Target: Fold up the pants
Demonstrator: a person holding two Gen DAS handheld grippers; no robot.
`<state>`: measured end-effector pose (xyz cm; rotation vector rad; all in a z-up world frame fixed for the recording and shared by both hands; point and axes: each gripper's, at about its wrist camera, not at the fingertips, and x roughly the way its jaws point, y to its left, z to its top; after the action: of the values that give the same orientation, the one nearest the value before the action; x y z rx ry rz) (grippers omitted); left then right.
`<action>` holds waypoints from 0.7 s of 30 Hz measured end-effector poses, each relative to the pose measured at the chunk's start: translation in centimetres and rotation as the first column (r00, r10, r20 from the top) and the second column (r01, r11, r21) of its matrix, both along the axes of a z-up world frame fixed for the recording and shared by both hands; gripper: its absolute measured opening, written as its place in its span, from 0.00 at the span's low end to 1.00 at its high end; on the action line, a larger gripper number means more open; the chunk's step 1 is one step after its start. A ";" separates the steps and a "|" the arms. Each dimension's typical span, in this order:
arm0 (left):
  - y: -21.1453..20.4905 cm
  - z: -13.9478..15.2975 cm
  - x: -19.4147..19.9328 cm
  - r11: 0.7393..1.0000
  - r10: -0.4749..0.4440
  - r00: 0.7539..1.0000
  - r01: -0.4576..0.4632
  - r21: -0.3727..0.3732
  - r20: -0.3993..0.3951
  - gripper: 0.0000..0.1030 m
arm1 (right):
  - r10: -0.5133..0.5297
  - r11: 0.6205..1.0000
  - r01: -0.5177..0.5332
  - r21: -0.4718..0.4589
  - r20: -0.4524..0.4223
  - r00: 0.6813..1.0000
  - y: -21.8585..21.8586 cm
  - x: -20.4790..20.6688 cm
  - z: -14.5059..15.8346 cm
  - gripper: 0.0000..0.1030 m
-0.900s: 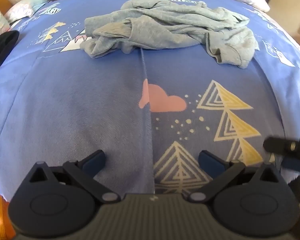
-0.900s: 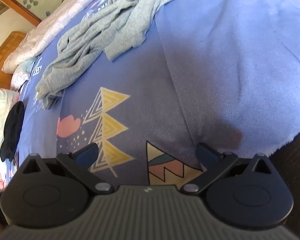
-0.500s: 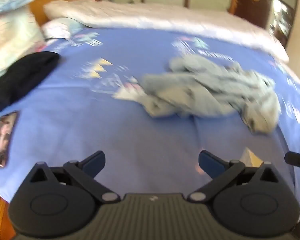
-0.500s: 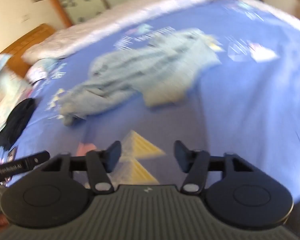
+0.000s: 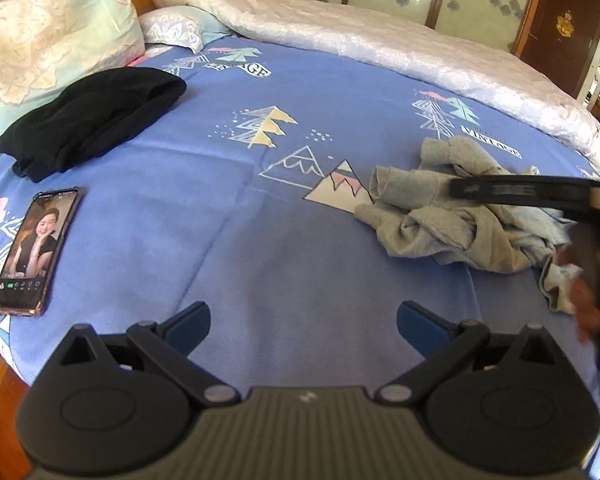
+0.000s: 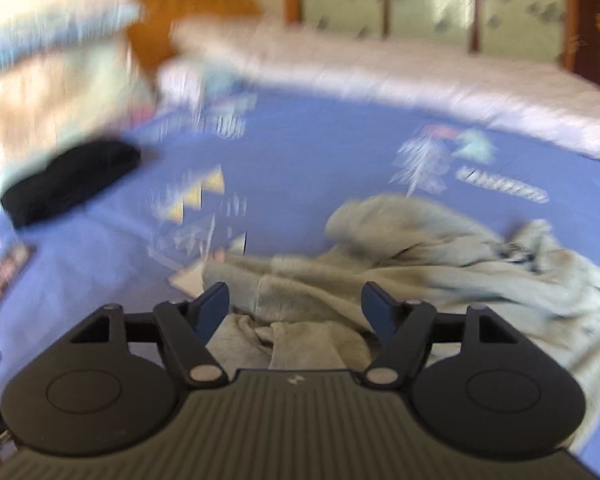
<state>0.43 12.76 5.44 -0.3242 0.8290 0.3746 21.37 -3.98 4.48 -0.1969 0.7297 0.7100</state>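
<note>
Pants [image 5: 456, 220], grey and crumpled, lie in a heap at the right of the left wrist view, on a blue bedsheet [image 5: 300, 240] printed with mountains and triangles. The left gripper [image 5: 303, 320] fills the bottom of the frame with its jaws spread wide, holding nothing, over bare sheet to the left of the heap. A black bar of the other tool crosses above the pants at the right edge. A phone [image 5: 34, 250] with a lit screen lies at the lower left, and a folded black garment [image 5: 92, 120] sits in the upper left, near a floral pillow [image 5: 52, 28]. A pale quilt [image 5: 380, 40] runs along the top of the bed.

Blur smears the right wrist view. The right gripper [image 6: 296, 308] stands released at the bottom centre, its blue fingers apart, with the pants [image 6: 440, 272] directly ahead and partly between them; whether a finger touches the cloth cannot be told. The black garment [image 6: 72, 180] shows at the left, the bedsheet [image 6: 320, 152] behind.
</note>
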 end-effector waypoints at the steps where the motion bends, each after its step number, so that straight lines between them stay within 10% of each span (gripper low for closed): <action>1: -0.4 -0.3 -0.4 1.000 -0.015 1.000 0.015 0.005 0.001 1.00 | 0.013 0.998 -0.015 -0.053 -0.032 0.999 1.1 1.1 -1.0 0.67; 2: -0.4 -0.3 -0.4 1.000 -0.026 1.000 0.026 0.009 -0.002 1.00 | 0.018 0.995 -0.022 -0.094 -0.040 0.999 1.7 1.7 -1.8 0.57; 3: -0.5 -0.5 -0.4 0.999 -0.036 0.999 0.036 0.015 -0.004 1.00 | 0.018 0.991 -0.022 -0.135 -0.029 0.999 2.2 2.0 -2.3 0.18; 4: -0.4 -0.6 -0.6 0.999 -0.050 0.999 0.051 0.020 -0.004 1.00 | -0.004 0.988 0.002 -0.157 -0.011 1.000 2.2 2.2 -2.5 0.03; 11: -0.4 -0.7 0.7 0.993 -0.121 0.992 0.121 -0.014 -0.039 1.00 | -0.351 0.916 0.326 0.234 0.075 0.933 -13.7 1.2 5.4 0.03; 17: -0.2 0.0 3.9 0.982 -0.138 0.990 0.135 -0.132 -0.014 1.00 | -0.686 0.720 0.645 0.256 0.121 0.717 -30.8 -1.7 8.7 0.03; 21: -0.1 -0.2 6.6 0.962 -0.132 0.991 0.130 -0.239 0.009 0.99 | -0.861 0.508 0.829 0.235 0.123 0.493 -38.9 -3.5 8.5 0.04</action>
<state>7.00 12.67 5.24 -0.4895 0.8998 0.1519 17.89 -42.90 13.02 0.2324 0.4546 -0.2420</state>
